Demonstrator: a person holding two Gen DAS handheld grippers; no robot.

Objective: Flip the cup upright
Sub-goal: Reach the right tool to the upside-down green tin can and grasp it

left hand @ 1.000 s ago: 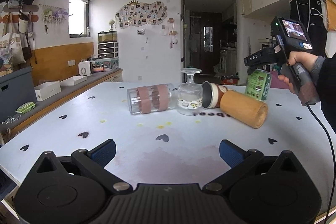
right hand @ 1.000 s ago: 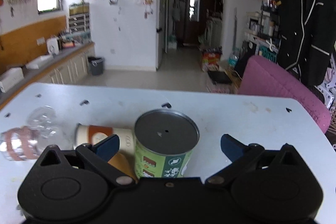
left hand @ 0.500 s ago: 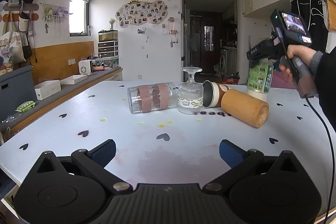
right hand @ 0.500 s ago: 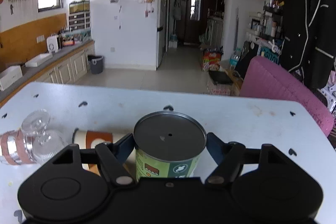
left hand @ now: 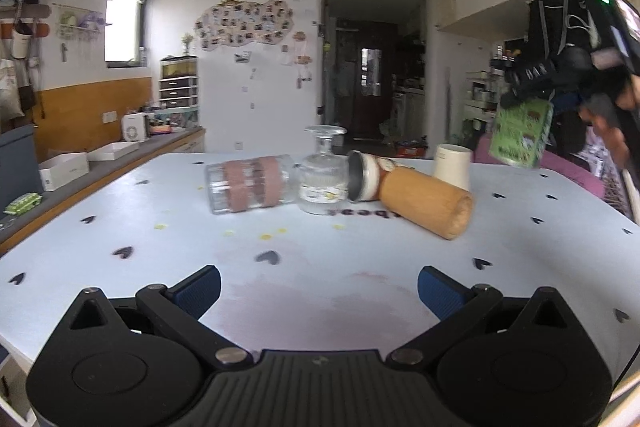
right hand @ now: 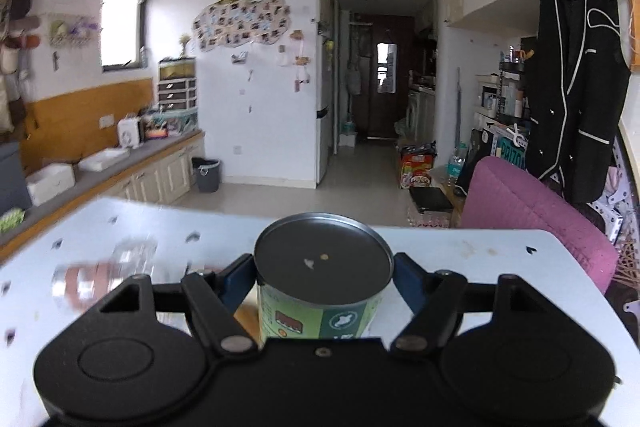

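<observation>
My right gripper (right hand: pixel 324 273) is shut on a green printed metal cup (right hand: pixel 320 291), bottom side up, and holds it well above the table. In the left wrist view the cup (left hand: pixel 520 135) hangs tilted in the air at the right, under the right gripper (left hand: pixel 536 99). My left gripper (left hand: pixel 318 287) is open and empty, low over the near part of the white table (left hand: pixel 360 287).
On the table lie a clear glass with pink bands (left hand: pixel 248 185) on its side, an upside-down stemmed glass (left hand: pixel 324 183), a wooden-sleeved tumbler (left hand: pixel 412 197) on its side and a white cup (left hand: pixel 452 167) upside down. A purple chair (right hand: pixel 532 215) stands beyond the far edge.
My right gripper closed on the green cup and lifted it off the table, higher and to the right. The white cup behind it came into view. My left gripper stayed put.
</observation>
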